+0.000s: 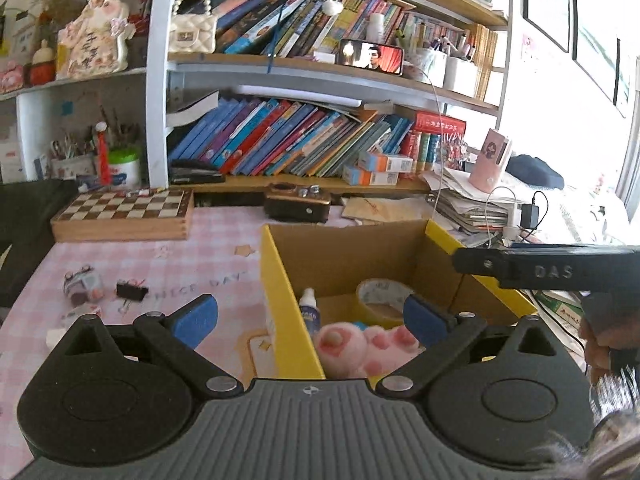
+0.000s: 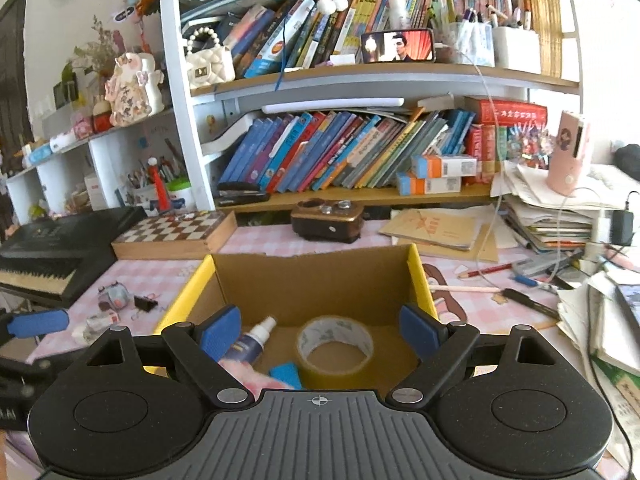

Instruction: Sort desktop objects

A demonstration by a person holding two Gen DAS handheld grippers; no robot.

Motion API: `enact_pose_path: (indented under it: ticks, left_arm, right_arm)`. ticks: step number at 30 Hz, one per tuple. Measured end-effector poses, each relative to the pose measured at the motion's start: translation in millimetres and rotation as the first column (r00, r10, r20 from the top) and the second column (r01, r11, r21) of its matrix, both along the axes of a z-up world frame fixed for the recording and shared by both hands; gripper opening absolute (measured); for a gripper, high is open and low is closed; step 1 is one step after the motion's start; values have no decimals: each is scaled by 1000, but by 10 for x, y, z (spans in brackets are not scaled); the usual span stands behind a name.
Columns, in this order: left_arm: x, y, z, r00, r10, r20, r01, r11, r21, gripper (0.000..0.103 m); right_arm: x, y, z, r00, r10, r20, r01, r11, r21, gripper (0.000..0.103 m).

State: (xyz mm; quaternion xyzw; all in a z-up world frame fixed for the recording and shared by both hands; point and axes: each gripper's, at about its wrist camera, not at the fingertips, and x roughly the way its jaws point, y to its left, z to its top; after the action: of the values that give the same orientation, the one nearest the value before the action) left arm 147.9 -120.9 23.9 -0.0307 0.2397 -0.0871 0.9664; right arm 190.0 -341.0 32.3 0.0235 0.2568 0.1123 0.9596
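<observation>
A yellow-edged cardboard box [image 1: 276,264] [image 2: 418,276] stands on the pink checked desk. Inside lie a tape roll [image 1: 382,296] [image 2: 335,344], a small white spray bottle [image 1: 310,308] [image 2: 252,342], a pink plush paw [image 1: 360,348] [image 2: 240,372] and a small blue item [image 2: 286,374]. My left gripper [image 1: 310,318] is open and empty, above the box's left wall. My right gripper [image 2: 318,330] is open and empty, above the box's near side. A black binder clip [image 1: 131,290] [image 2: 145,303] and a small grey toy [image 1: 82,282] [image 2: 114,295] lie on the desk left of the box.
A chessboard box [image 1: 124,212] [image 2: 176,232] and a brown gadget [image 1: 298,202] [image 2: 328,218] sit at the back below bookshelves. Paper stacks, pens [image 2: 528,302] and cables crowd the right. A dark keyboard [image 2: 52,248] lies left. The right gripper's body [image 1: 552,268] shows beside the box.
</observation>
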Motion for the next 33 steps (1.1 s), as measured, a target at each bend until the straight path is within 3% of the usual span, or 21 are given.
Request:
enact_pose_path:
  ticks: [19, 33]
  left_arm:
    - [-509, 459, -235, 997, -62, -53, 62, 998, -11, 103]
    - [-779, 880, -344, 989, -118, -91, 118, 993, -12, 103]
  right_arm:
    - [-836, 413, -313, 986, -141, -85, 137, 989, -50, 89]
    - [-1244, 800, -376, 969, -216, -124, 209, 976, -66, 89]
